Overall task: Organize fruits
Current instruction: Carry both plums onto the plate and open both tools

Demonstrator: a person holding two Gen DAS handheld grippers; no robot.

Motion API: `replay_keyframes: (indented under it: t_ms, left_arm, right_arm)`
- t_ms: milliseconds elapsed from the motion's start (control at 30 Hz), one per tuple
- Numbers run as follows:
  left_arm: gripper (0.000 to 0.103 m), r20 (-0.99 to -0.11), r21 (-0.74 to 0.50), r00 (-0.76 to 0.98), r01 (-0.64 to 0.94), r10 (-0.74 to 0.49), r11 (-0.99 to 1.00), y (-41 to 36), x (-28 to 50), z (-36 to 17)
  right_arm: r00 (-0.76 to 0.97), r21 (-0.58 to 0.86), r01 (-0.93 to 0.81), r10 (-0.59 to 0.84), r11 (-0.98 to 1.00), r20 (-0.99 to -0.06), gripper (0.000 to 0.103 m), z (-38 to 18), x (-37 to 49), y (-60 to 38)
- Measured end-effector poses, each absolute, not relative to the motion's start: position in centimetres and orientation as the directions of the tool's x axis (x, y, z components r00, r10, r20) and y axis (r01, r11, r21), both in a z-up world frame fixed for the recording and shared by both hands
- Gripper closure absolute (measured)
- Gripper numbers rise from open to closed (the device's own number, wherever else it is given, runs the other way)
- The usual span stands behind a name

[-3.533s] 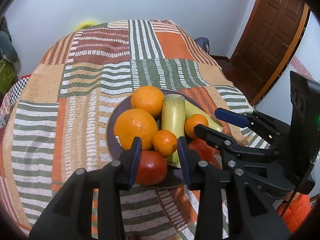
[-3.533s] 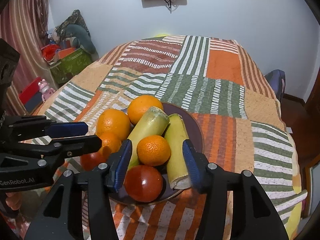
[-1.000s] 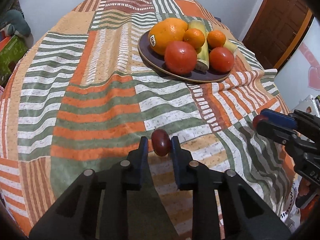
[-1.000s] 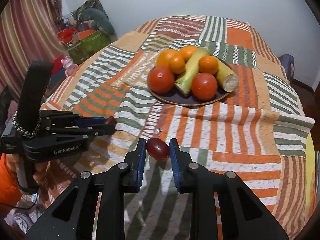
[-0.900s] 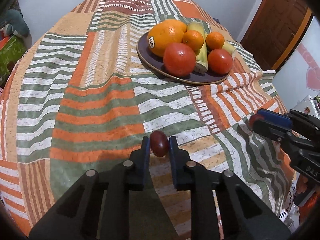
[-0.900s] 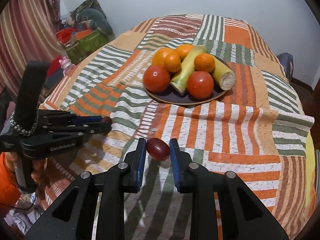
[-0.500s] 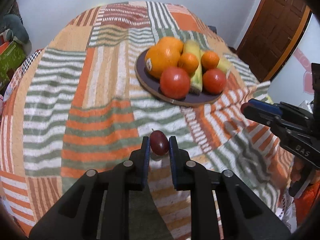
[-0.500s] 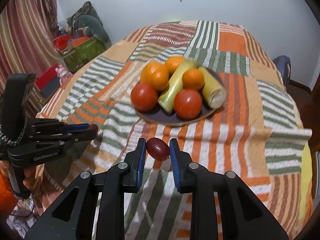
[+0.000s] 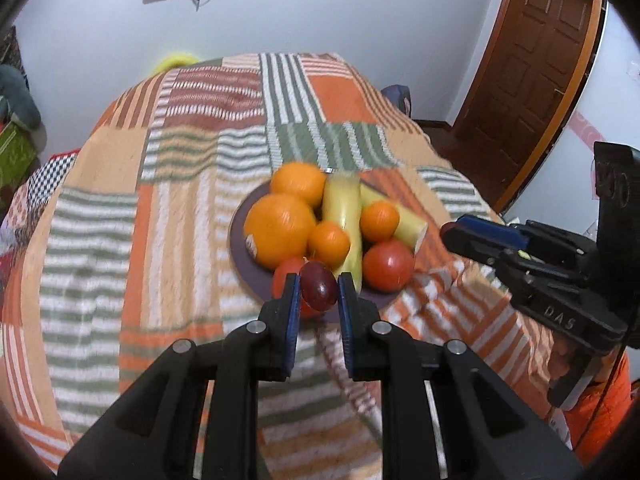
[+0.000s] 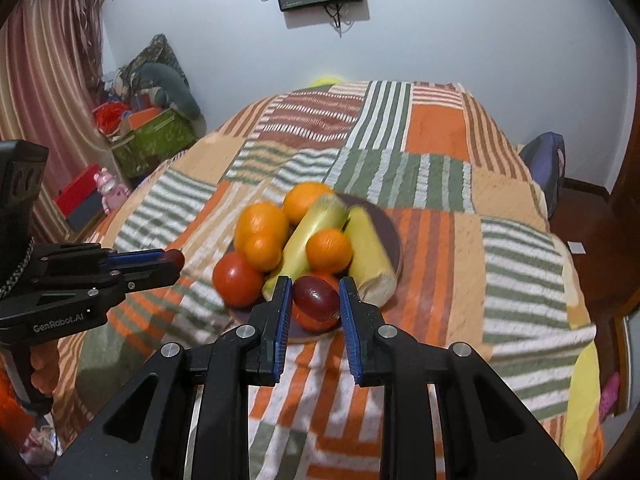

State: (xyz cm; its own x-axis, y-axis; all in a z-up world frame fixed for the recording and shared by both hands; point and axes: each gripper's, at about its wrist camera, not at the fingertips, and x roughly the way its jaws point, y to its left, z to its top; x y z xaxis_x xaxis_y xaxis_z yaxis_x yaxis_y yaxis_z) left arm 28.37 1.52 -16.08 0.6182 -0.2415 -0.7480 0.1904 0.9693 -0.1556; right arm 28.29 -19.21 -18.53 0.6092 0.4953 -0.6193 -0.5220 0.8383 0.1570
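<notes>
A dark plate (image 9: 239,248) on the striped patchwork cloth holds oranges (image 9: 279,230), two tomatoes (image 9: 387,266) and pale yellow-green pieces (image 9: 342,210). My left gripper (image 9: 318,294) is shut on a small dark red grape-like fruit (image 9: 318,291), held in the air just before the plate's near rim. My right gripper (image 10: 315,298) is shut on a similar dark red fruit (image 10: 316,294), held above the plate's near edge (image 10: 296,334). Each gripper shows in the other's view, the right one (image 9: 456,234) and the left one (image 10: 174,258).
The round table's cloth (image 9: 180,200) slopes off at all sides. A brown door (image 9: 532,64) stands at the right, boxes and toys (image 10: 152,136) on the floor at the left, and a chair back (image 10: 546,168) behind the table.
Both grippers have carried their small red fruits from the near side of the table up to the plate, which now looms close in front of the fingers.
</notes>
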Motion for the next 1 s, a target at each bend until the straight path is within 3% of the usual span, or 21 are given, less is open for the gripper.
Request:
replay_keyframes:
  t_ms: [400, 733, 833, 1000]
  left_arm:
    - [0.085, -0.731, -0.161, 0.635, 0.196, -0.250, 0.967, 0.0, 34.0, -16.8]
    - [0.085, -0.747, -0.183, 0.617, 0.168, -0.248, 0.969, 0.3, 36.4, -18.5]
    - [0.081, -0.747, -0.192, 0.616, 0.162, -0.251, 0.968, 0.4, 36.5, -18.5]
    - [0.080, -0.726, -0.189, 0.643, 0.152, -0.243, 0.970, 0.7, 35.1, -17.2]
  right_arm:
    - [0.624, 0.113, -0.561, 0.508, 0.820, -0.594, 0.081, -17.8, 32.0, -16.6]
    - [0.600, 0.111, -0.553, 0.487, 0.826, -0.635, 0.080, -19.9, 34.5, -15.5]
    - [0.595, 0.137, -0.536, 0.487, 0.833, -0.640, 0.070, -20.0, 34.6, -16.0]
    - [0.611, 0.147, -0.523, 0.489, 0.840, -0.622, 0.068, -18.9, 33.8, -17.0]
